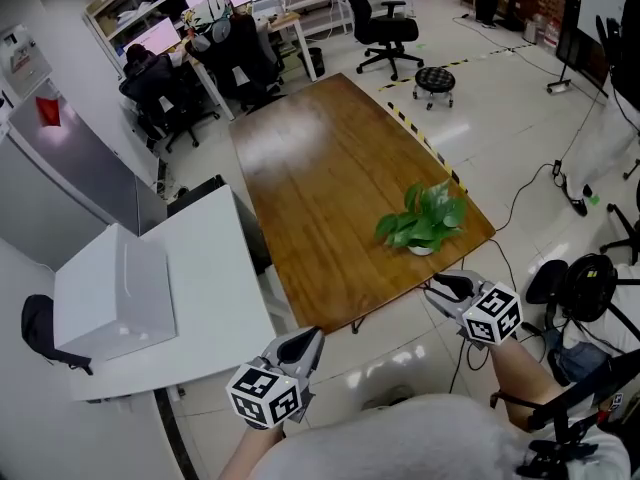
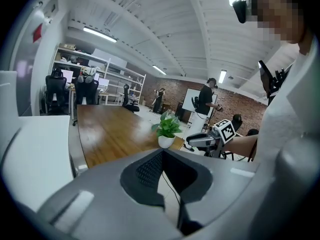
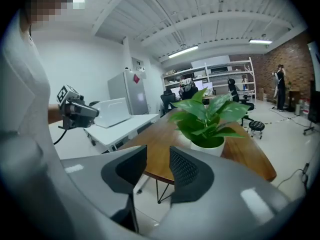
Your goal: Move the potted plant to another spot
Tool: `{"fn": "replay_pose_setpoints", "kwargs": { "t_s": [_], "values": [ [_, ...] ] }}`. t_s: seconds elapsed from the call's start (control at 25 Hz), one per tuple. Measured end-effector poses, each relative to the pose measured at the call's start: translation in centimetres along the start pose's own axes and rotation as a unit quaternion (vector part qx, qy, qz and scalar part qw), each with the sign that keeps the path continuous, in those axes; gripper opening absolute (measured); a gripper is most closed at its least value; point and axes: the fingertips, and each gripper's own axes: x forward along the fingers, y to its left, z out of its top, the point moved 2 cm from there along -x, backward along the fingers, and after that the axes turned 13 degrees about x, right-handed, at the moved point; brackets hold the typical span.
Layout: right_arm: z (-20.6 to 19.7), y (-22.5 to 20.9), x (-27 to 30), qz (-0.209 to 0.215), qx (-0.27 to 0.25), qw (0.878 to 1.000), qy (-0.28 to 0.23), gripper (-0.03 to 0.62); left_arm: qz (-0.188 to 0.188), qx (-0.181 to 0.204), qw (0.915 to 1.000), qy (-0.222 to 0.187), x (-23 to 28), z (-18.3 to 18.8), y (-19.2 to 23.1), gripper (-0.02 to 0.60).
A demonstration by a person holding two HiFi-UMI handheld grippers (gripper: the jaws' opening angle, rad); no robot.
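Wooden table, one long brown top, carries a single potted plant: green leaves in one white pot, standing upright near the table's near right corner, close to the edge. Two grippers are held below that edge, both off the table. The right gripper is near the plant and points at it without touching; its two jaws stand a little apart with only air between them. The left gripper hangs well away from the plant, beside the table's near left corner, its two jaws pressed together at the tips and holding nothing. One white desk adjoins the table on the left, with one white box on it. One round black stool stands on the floor beyond the table's far end.
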Motion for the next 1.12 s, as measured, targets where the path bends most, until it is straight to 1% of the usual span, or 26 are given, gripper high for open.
{"fn": "replay_pose_setpoints", "kwargs": {
  "t_s": [0.04, 0.24, 0.36, 0.48, 0.64, 0.76, 0.92, 1.0, 1.12],
  "values": [
    [-0.3, -0.9, 0.3, -0.008, 0.000, 1.000, 0.005, 0.144, 0.001, -0.001, 1.0000, 0.002, 0.0, -0.1, 0.1, -0.003],
    [-1.7, -5.3, 2.2, -0.056, 0.003, 0.998, 0.014, 0.221, 0.008, -0.004, 0.9998, 0.016, 0.3, -0.8, 0.3, -0.003],
    [-1.7, -7.7, 3.6, -0.080, 0.006, 0.997, 0.014, 0.302, 0.012, -0.004, 0.9997, 0.022, 0.4, -0.8, 0.4, -0.003],
    [-1.7, -9.5, 5.1, -0.091, 0.010, 0.996, 0.024, 0.371, 0.012, -0.005, 0.9996, 0.025, 0.6, -0.8, 0.5, -0.003],
    [-1.1, -12.0, 7.5, -0.110, -0.001, 0.994, 0.027, 0.440, 0.016, -0.007, 0.9994, 0.029, 1.1, -1.1, 1.0, -0.003],
    [-0.8, -13.3, 8.8, -0.121, 0.006, 0.992, 0.029, 0.494, 0.018, -0.007, 0.9993, 0.032, 1.3, -1.1, 1.2, -0.003],
    [-0.7, -13.4, 9.8, -0.125, 0.015, 0.992, 0.025, 0.525, 0.021, -0.008, 0.9991, 0.035, 1.0, -1.1, 1.5, -0.003],
    [-0.5, -13.3, 10.5, -0.124, 0.023, 0.992, 0.012, 0.548, 0.023, -0.009, 0.9990, 0.036, 0.9, -1.1, 1.9, -0.003],
    [0.0, -13.4, 11.2, -0.132, 0.026, 0.991, -0.007, 0.552, 0.022, -0.008, 0.9990, 0.037, 1.0, -0.9, 2.2, -0.003]
  ]
}}
